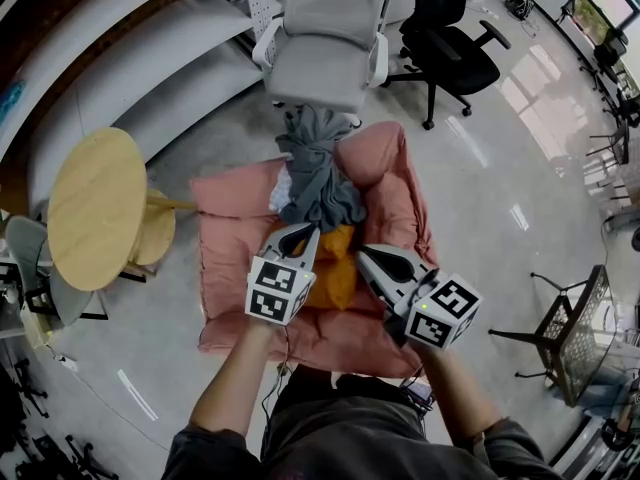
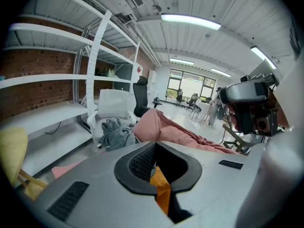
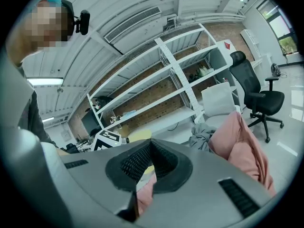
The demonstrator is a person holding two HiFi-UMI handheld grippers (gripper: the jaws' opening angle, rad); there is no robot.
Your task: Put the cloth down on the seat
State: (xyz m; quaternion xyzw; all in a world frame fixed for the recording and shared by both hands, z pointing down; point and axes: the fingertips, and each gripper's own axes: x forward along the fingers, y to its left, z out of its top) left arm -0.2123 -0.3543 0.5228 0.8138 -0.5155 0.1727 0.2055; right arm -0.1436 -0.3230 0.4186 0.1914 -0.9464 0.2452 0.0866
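Soft orange cloth [image 1: 335,273] on matt pink fabric seat cushion [image 1: 235,203]; glossy polished floor [image 1: 480,168], smooth wooden table [image 1: 95,208] left.

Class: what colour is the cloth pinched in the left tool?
Orange cloth; it shows best in the head view.

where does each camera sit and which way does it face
Head view: on the person's head, looking steeply down at the pink seat and grey cloth; both forearms, left gripper and right gripper show.
Left gripper view: on the left gripper, facing the white chair; its jaws pinch the orange cloth.
Right gripper view: on the right gripper, facing the shelves; its shut jaws and the person's upper body show.
Shared: both gripper views show the pink seat, grey cloth and white chair.
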